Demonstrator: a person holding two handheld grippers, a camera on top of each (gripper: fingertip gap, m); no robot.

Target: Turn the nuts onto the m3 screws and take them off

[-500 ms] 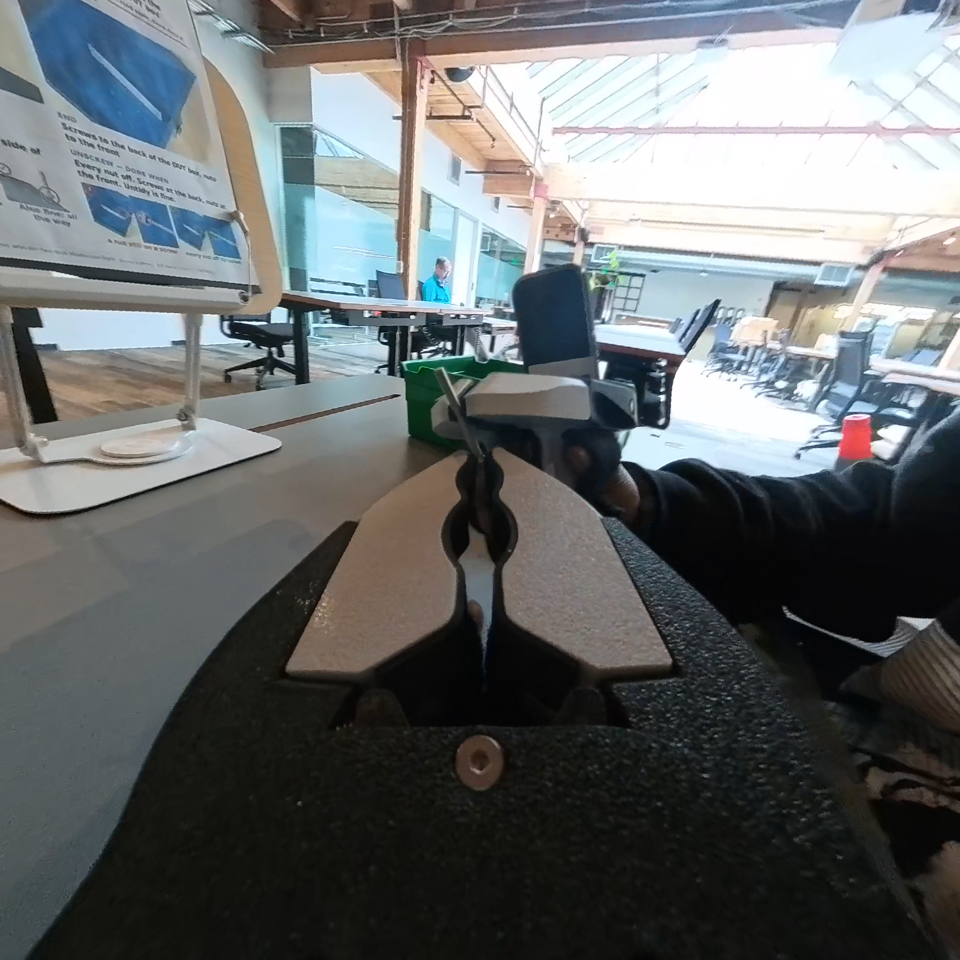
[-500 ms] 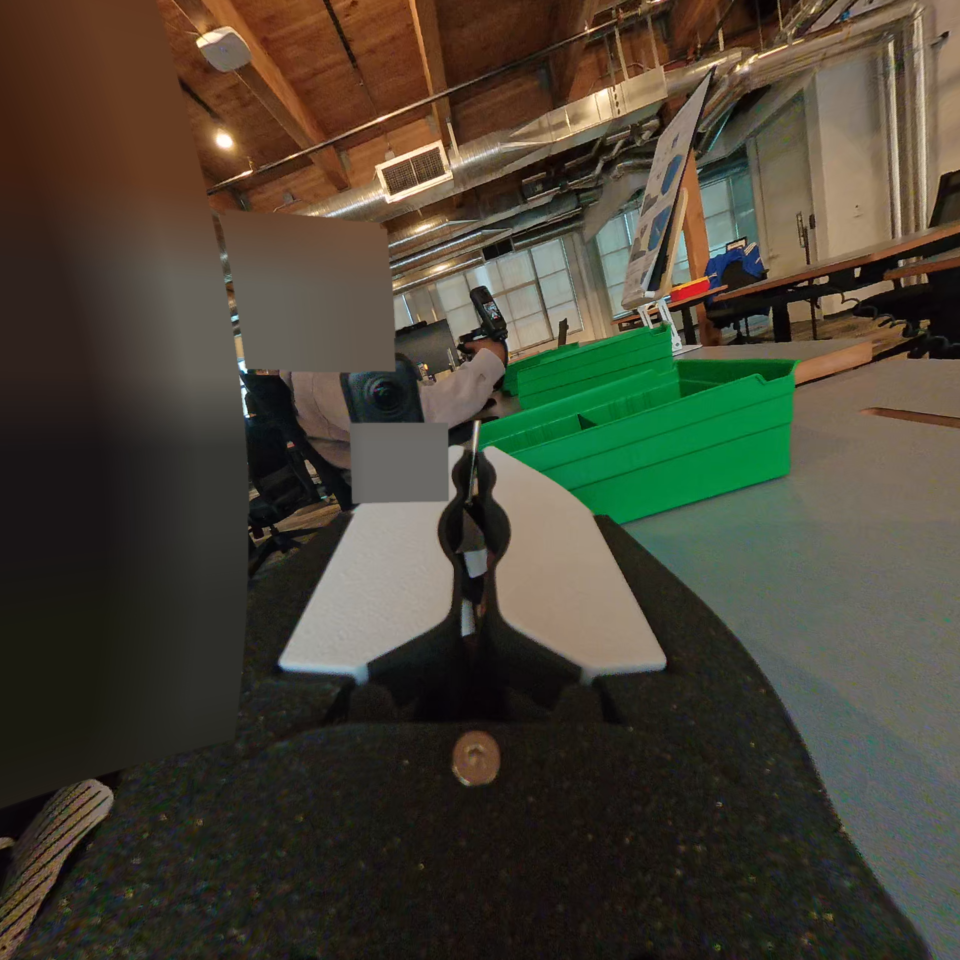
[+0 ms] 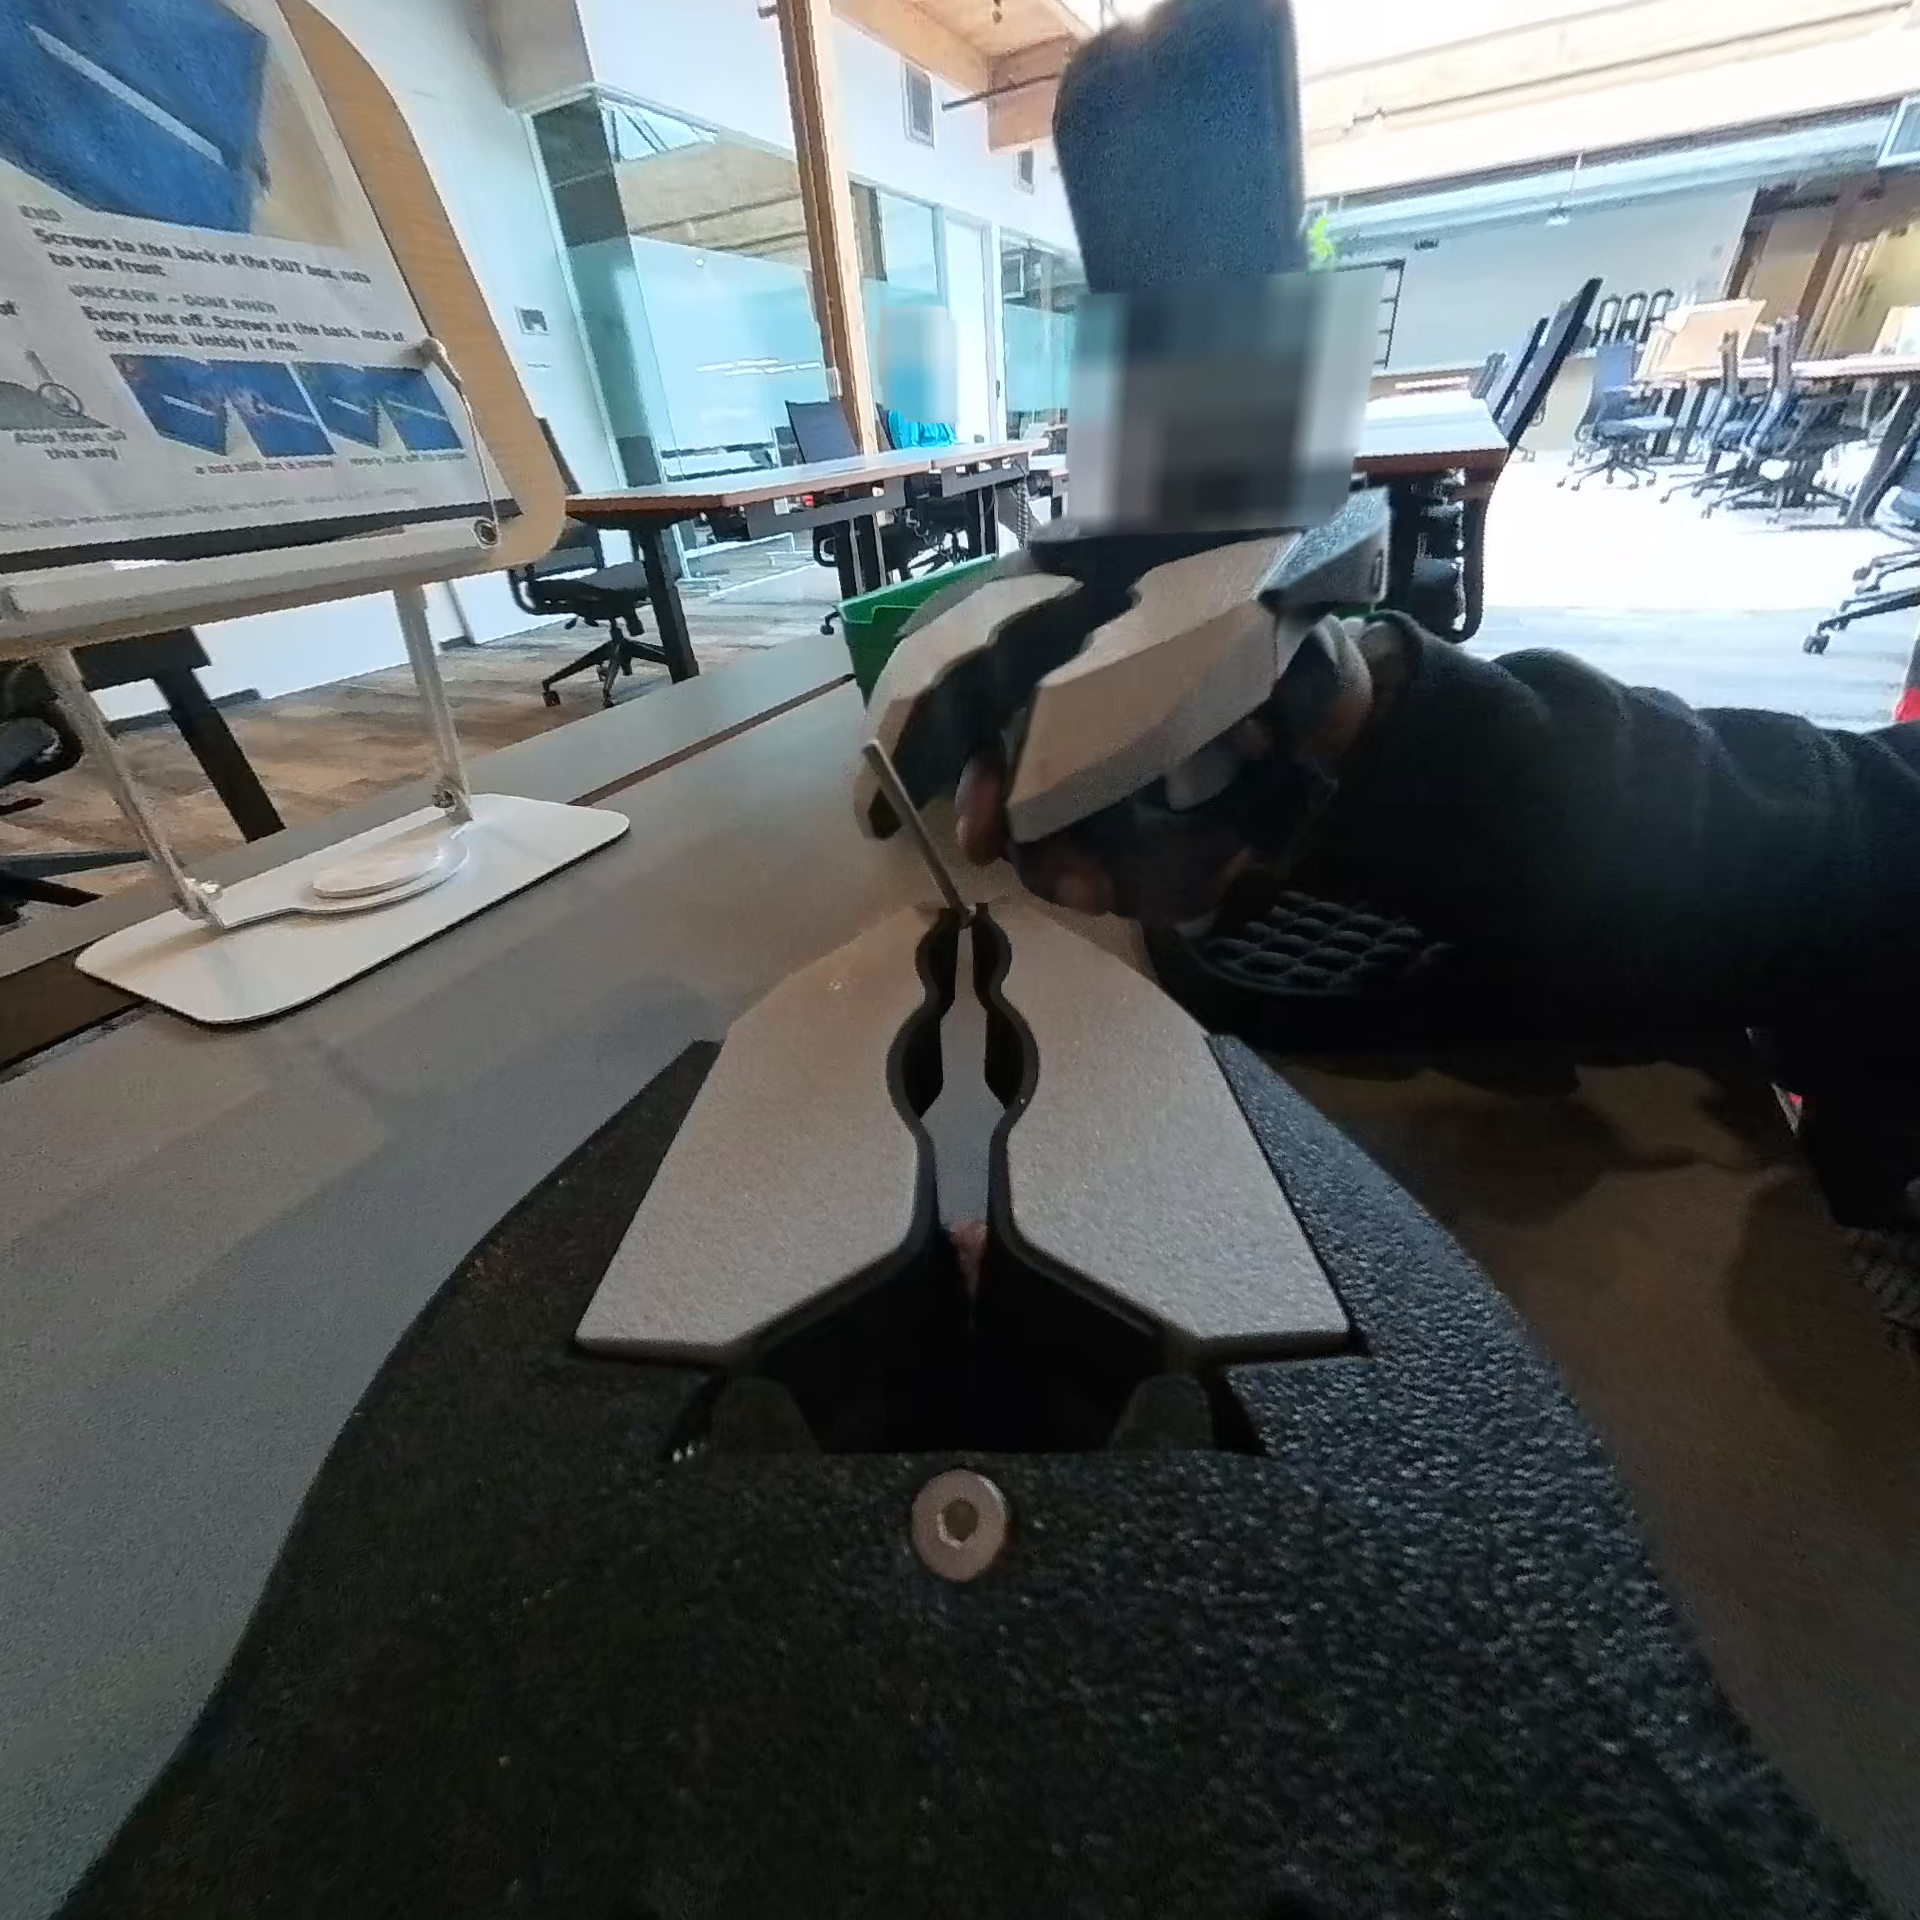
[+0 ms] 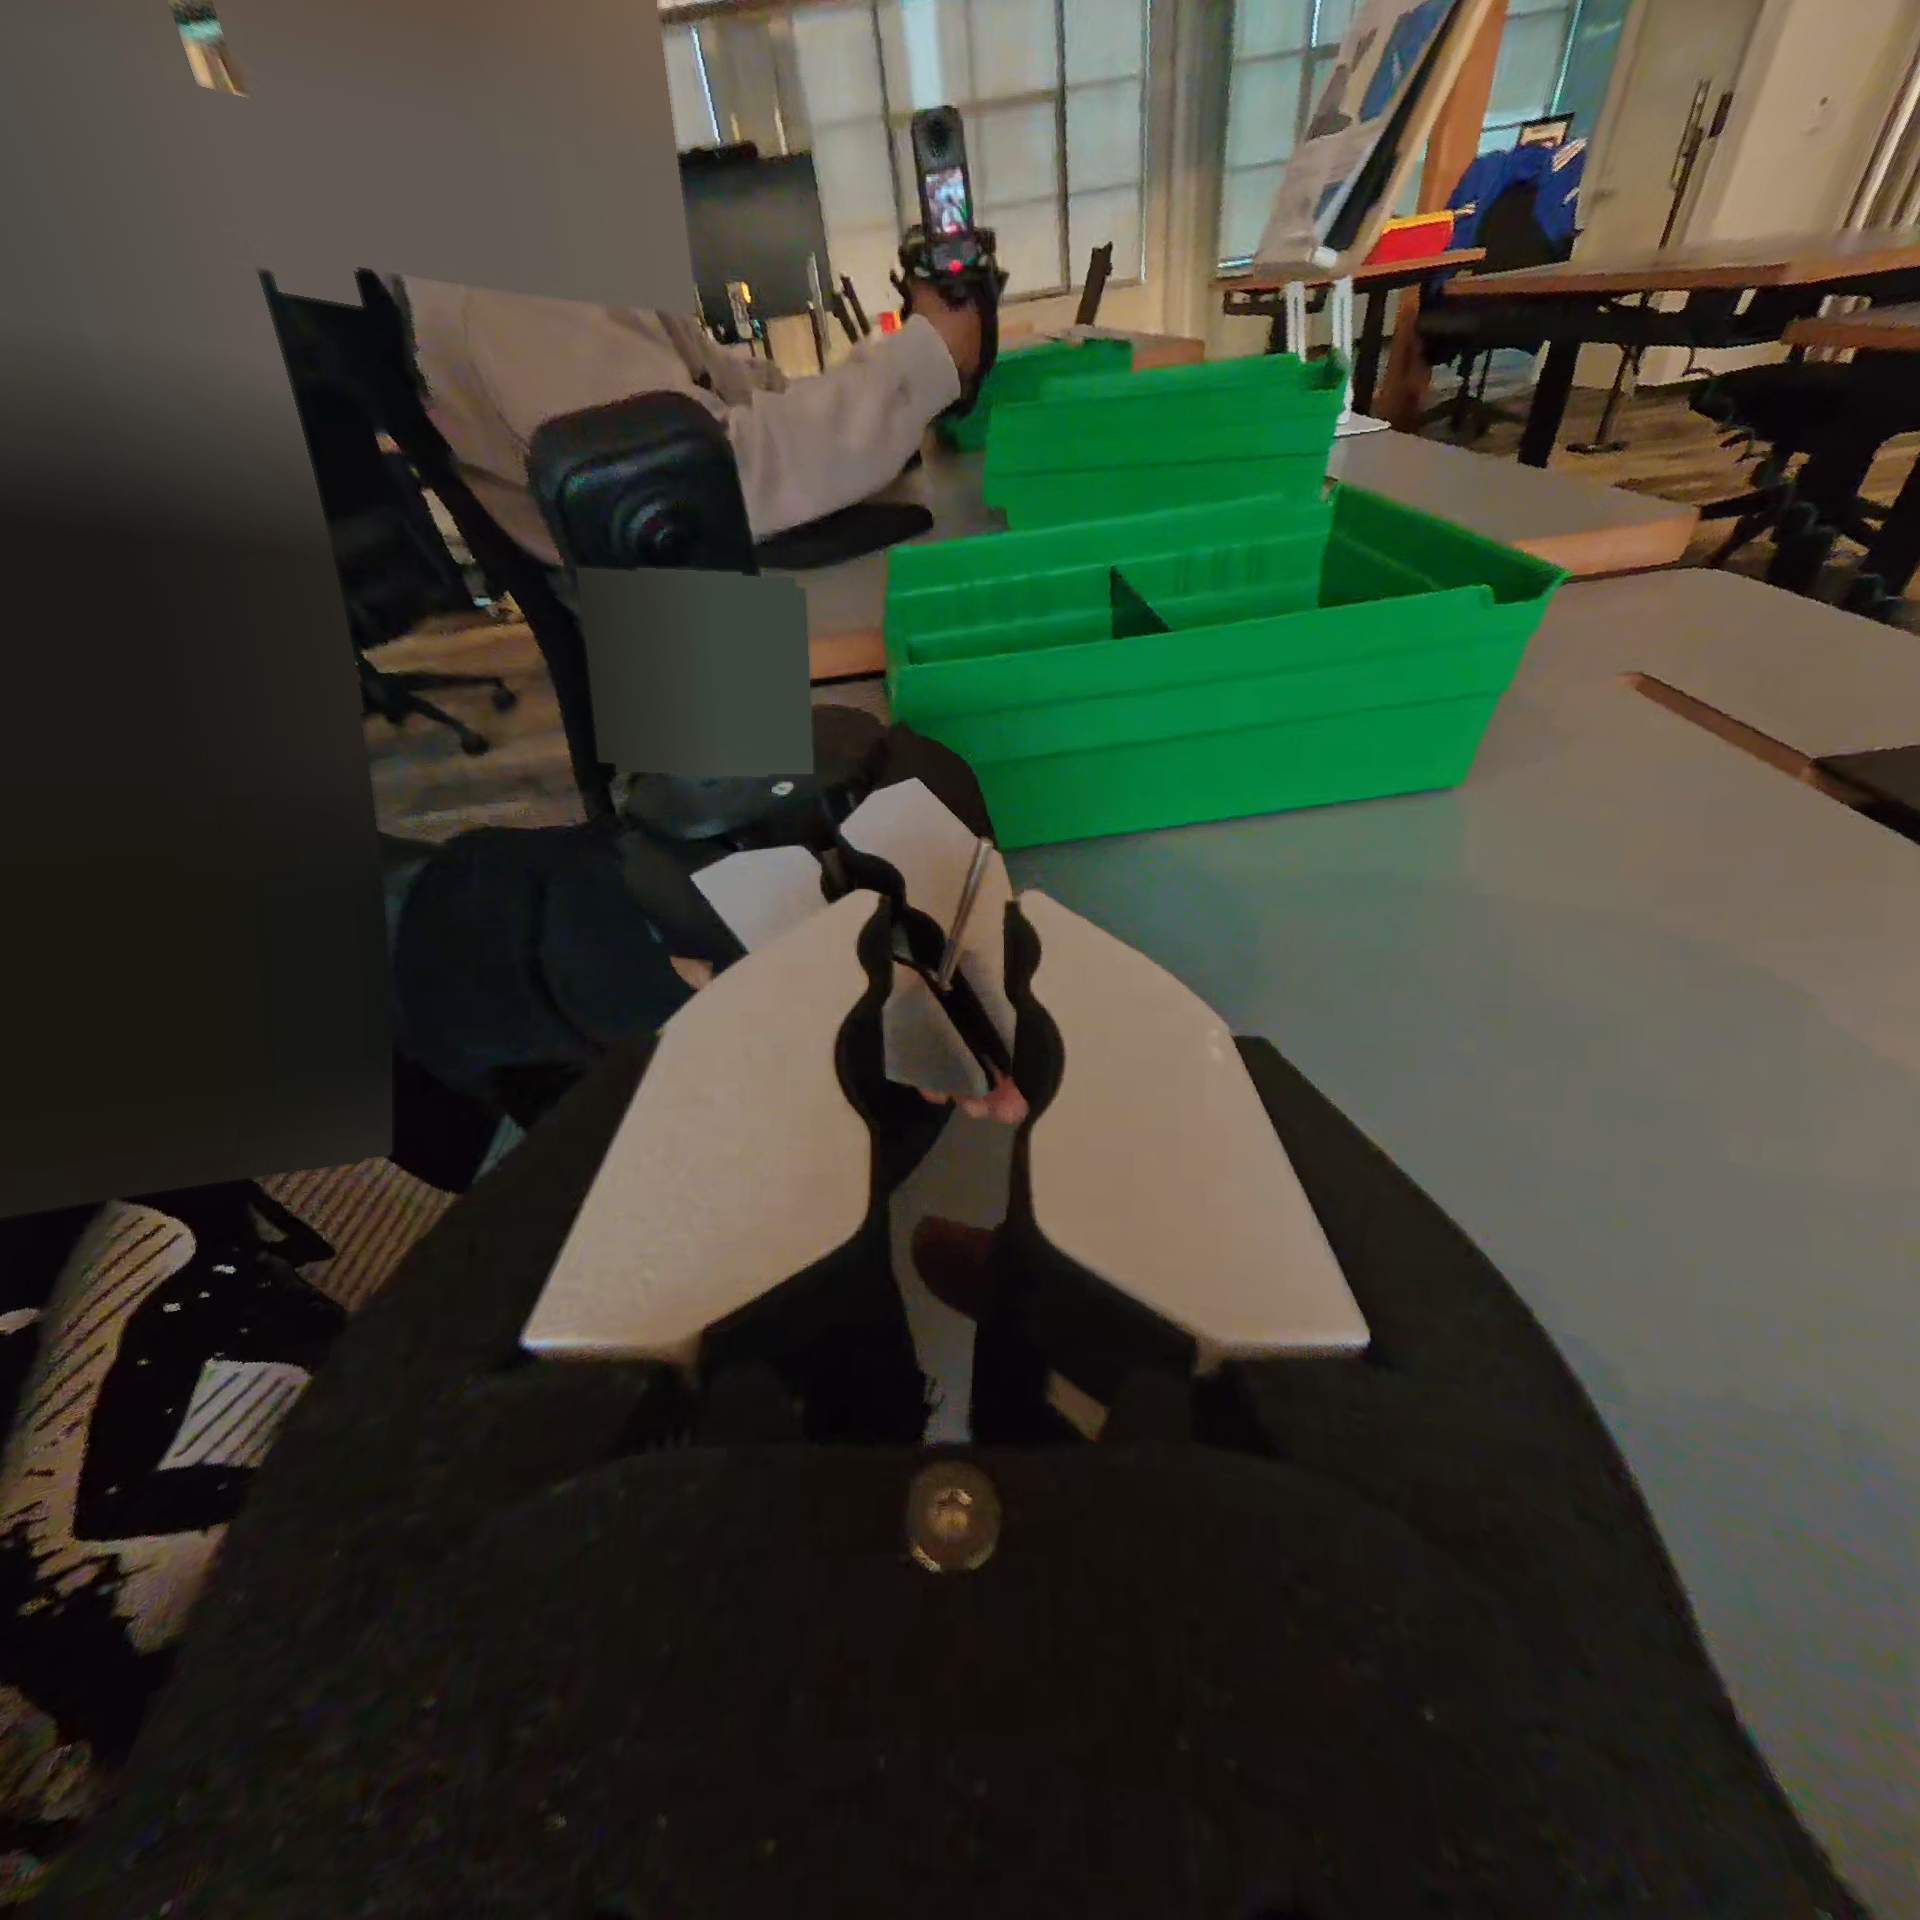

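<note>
Left gripper (image 3: 968, 914) pinched the thin shiny metal screw (image 3: 920, 831); right gripper's (image 4: 951, 914) grainy grey jaws had spread since before.

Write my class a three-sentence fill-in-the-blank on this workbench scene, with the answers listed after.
1. The left gripper is shut on a thin metal ____.
2. The right gripper has its jaws ____.
3. The divided bin on the grey table is coloured ____.
Missing words: screw; open; green.

The right gripper (image 3: 935, 790) has opened off the screw (image 3: 920, 836).
</note>
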